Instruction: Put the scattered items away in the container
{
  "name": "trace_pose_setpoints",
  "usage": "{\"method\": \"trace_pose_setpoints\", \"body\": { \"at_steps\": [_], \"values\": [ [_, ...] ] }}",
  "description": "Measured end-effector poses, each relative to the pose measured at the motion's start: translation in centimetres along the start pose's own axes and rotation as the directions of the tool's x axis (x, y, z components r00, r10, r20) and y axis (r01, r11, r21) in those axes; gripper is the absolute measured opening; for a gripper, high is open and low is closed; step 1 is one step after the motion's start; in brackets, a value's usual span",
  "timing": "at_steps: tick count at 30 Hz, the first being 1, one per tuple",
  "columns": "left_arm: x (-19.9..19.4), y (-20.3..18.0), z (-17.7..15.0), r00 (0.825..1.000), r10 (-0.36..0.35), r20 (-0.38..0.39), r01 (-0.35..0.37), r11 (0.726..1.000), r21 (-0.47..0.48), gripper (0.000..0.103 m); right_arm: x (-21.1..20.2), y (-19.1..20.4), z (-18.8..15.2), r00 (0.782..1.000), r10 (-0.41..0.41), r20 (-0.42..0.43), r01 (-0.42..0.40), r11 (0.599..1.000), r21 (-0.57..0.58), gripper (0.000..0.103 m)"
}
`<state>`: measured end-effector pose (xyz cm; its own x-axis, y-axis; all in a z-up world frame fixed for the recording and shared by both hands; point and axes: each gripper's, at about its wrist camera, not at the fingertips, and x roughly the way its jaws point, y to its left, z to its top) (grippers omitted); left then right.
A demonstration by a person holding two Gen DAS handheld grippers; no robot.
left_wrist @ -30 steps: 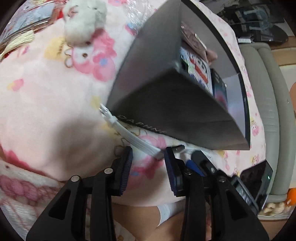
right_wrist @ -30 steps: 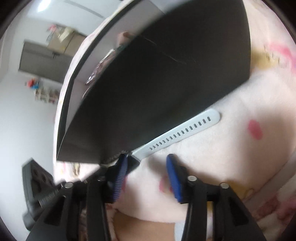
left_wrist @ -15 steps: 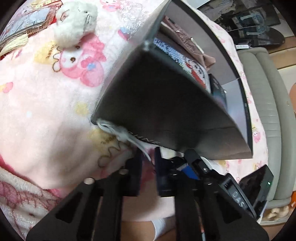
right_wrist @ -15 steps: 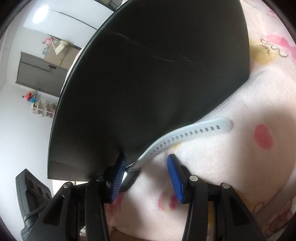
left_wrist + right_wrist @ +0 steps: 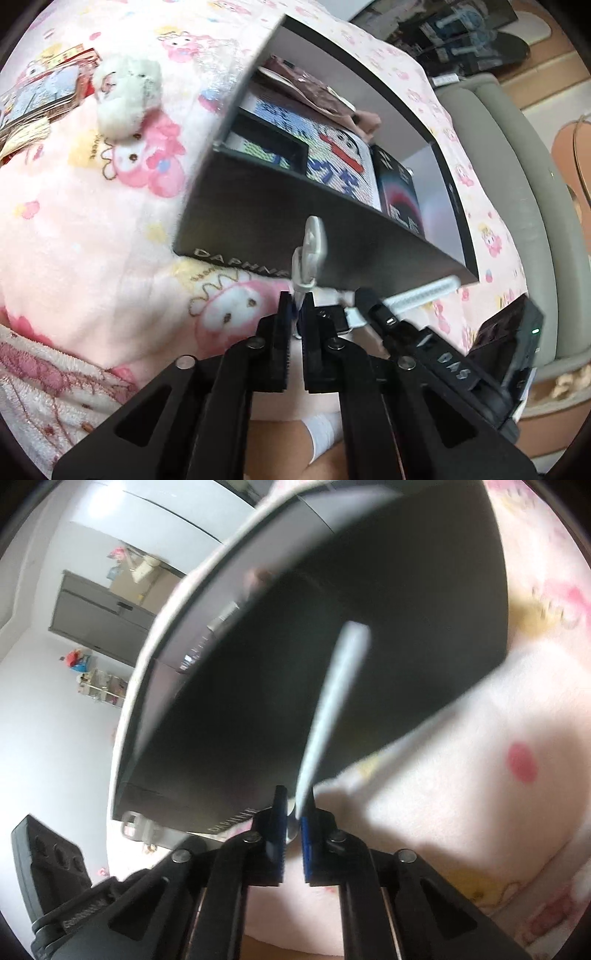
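left gripper (image 5: 295, 306): your jaws are pinched shut on the buckle end of the white watch strap (image 5: 309, 251), which sticks up in front of the box wall.
right gripper (image 5: 293, 812): also clamped, on the holed end of the strap (image 5: 332, 709). Two ends held, so I'd guess it's so the floppy thing can't dangle.
black box (image 5: 332, 236): right behind the strap on the pink blanket (image 5: 92, 206), already holding a few items.
plush toy (image 5: 127, 94): out on the blanket, not tidied yet.
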<state>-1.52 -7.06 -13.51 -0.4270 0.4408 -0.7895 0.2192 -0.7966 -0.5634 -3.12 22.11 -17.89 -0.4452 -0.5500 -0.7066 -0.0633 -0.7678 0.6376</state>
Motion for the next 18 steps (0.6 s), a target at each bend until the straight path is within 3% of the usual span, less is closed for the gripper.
{"method": "trace_pose_setpoints", "body": {
  "at_steps": [3,5,10,14,18],
  "values": [
    [1.0,-1.0,0.4,1.0,-0.018,-0.016,0.018,1.0,-0.003,0.011,-2.5,0.6,-0.1,0.999,0.025,0.045,-0.024,0.999,-0.038,0.002],
    [0.1,-1.0,0.5,0.999,-0.038,0.002,0.038,0.999,0.007,0.028,-4.4,1.0,0.3,0.995,0.024,0.094,-0.017,0.997,-0.069,0.002],
    [-2.3,-3.3,0.6,0.99,-0.14,0.031,0.136,0.985,0.104,0.037,-6.6,2.3,0.7,0.978,-0.006,0.207,0.046,0.981,-0.191,0.002],
    [-2.5,-5.0,0.3,0.977,-0.214,0.02,0.207,0.963,0.171,0.046,-4.3,7.9,2.0,0.986,-0.002,0.164,0.057,0.943,-0.328,0.002],
    [-1.7,-5.6,0.1,0.988,-0.152,-0.001,0.149,0.968,0.202,0.046,-1.9,9.0,1.9,0.998,0.005,0.069,0.022,0.92,-0.391,0.002]
  ]
}}
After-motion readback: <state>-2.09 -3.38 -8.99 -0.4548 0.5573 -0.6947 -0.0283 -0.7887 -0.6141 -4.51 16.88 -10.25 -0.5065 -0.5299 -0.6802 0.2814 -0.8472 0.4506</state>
